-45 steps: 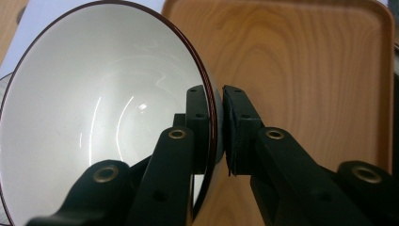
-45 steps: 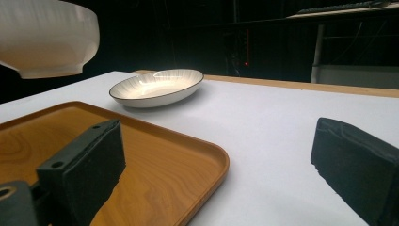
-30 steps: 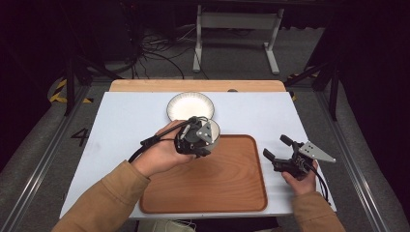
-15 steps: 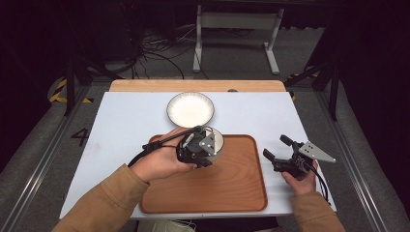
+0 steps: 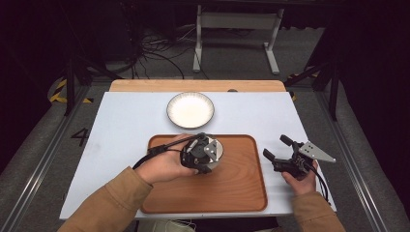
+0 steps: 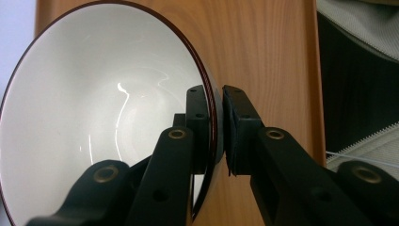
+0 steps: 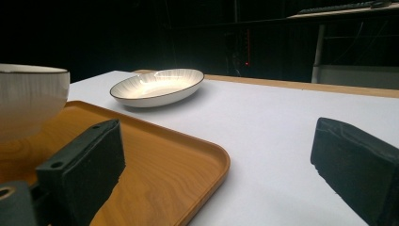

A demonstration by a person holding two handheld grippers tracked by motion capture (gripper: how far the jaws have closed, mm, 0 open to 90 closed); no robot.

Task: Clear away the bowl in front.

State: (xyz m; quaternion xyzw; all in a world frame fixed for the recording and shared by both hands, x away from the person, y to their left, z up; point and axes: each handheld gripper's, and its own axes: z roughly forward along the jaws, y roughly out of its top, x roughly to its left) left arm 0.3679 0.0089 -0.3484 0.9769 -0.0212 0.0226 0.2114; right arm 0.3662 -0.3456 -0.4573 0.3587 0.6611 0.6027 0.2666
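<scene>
The left gripper (image 6: 214, 101) clamps the rim of the white bowl (image 6: 103, 113), one jaw inside and one outside, with the bowl over the far half of the wooden tray (image 5: 232, 188). Bare tray wood lies behind and to the right of it, up to the raised lip. The right gripper (image 5: 279, 149) rests just beyond the tray's right edge, jaws spread and empty. The plate (image 5: 190, 109) sits ahead of both on the white table (image 5: 121, 125).
</scene>
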